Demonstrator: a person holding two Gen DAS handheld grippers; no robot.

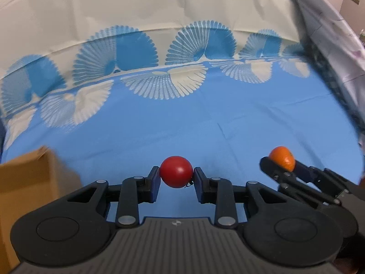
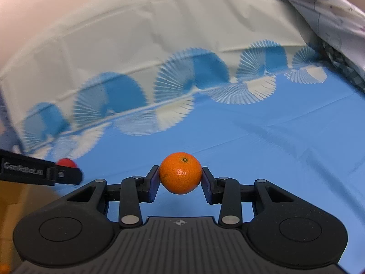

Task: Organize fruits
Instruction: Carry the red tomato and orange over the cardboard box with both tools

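Note:
My left gripper (image 1: 176, 178) is shut on a small round red fruit (image 1: 176, 171) and holds it above the blue cloth. My right gripper (image 2: 180, 179) is shut on an orange mandarin (image 2: 180, 172), also held above the cloth. In the left wrist view the right gripper (image 1: 279, 167) with the mandarin (image 1: 282, 158) shows at the right. In the right wrist view the left gripper (image 2: 66, 171) with the red fruit (image 2: 66, 163) shows at the far left.
A brown cardboard box (image 1: 25, 182) stands at the lower left, its edge also in the right wrist view (image 2: 20, 205). A blue tablecloth with white fan patterns (image 1: 205, 118) covers the table. Crumpled pale fabric (image 1: 330, 34) lies at the right.

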